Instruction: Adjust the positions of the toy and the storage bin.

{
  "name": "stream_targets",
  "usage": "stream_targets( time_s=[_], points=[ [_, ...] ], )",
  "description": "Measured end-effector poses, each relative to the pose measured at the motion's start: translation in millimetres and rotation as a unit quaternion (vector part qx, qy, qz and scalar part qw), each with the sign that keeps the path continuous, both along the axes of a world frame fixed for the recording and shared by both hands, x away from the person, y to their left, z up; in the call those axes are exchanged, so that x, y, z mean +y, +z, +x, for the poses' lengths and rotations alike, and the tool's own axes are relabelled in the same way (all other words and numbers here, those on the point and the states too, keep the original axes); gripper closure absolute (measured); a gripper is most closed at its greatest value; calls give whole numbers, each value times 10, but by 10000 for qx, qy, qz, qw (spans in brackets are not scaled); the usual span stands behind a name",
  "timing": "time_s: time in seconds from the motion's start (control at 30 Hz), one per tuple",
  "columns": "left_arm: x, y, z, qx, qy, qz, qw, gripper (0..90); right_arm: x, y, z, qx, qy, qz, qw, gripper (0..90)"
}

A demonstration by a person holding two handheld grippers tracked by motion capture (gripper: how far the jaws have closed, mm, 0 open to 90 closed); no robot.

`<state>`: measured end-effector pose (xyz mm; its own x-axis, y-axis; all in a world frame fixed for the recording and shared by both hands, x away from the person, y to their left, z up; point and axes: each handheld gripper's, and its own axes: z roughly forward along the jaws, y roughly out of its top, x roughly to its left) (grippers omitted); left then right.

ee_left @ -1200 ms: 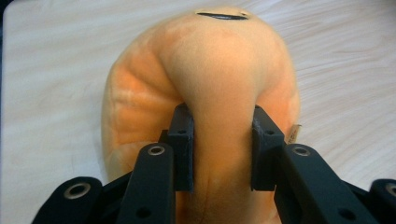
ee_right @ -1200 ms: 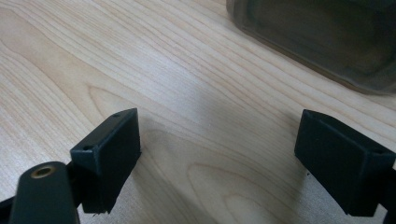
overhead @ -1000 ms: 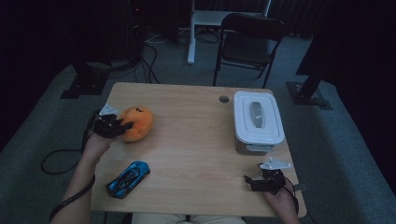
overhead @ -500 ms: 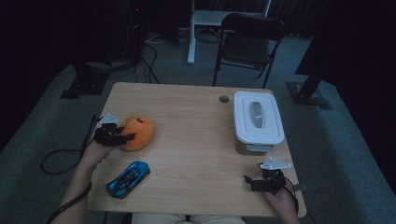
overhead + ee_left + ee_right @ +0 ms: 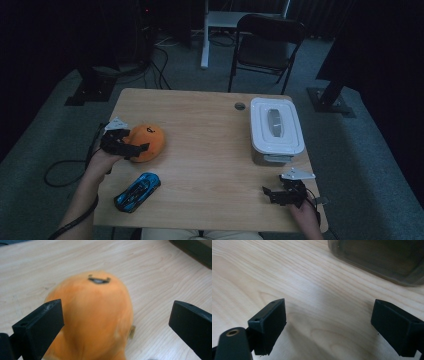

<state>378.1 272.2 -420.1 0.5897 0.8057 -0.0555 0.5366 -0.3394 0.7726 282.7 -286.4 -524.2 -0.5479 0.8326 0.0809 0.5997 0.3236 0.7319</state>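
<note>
An orange plush toy (image 5: 146,142) lies at the table's left side, with a small dark mark on top (image 5: 99,280). My left gripper (image 5: 131,145) is open, its jaws set wide on either side of the plush (image 5: 95,320) without pressing it. My right gripper (image 5: 272,192) rests low over bare wood near the front right edge, open and holding nothing (image 5: 329,322). A blue toy car (image 5: 137,191) lies at the front left, nearer me than the plush.
A lidded white container (image 5: 276,129) stands at the right, just beyond my right gripper; its dark wall (image 5: 382,257) shows in the right gripper view. A cable hole (image 5: 240,106) sits in the table near the far edge. A folding chair (image 5: 265,45) stands behind the table.
My left gripper and the plush have shifted slightly toward the front of the table. The right gripper has stayed where it was.
</note>
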Motion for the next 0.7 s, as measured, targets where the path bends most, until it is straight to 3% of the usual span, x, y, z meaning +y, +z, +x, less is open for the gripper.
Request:
stream_targets(
  time_s=[0.13,0.37,0.47,0.7],
  points=[
    [-157,0,6,-32,-170,-65,9998,5,-102,101,-58,-225,-240,-122,9994,124],
    [-475,-91,63,45,-451,-57,9990,5,-336,181,-74,-384,-708,-252,9964,124],
    [-620,-127,101,87,-541,-26,9985,5,-420,195,-58,-419,-843,-357,9949,124],
    [-969,-157,193,134,-797,2,9967,5,-652,231,39,-460,-1142,-353,9918,124]
  ],
)
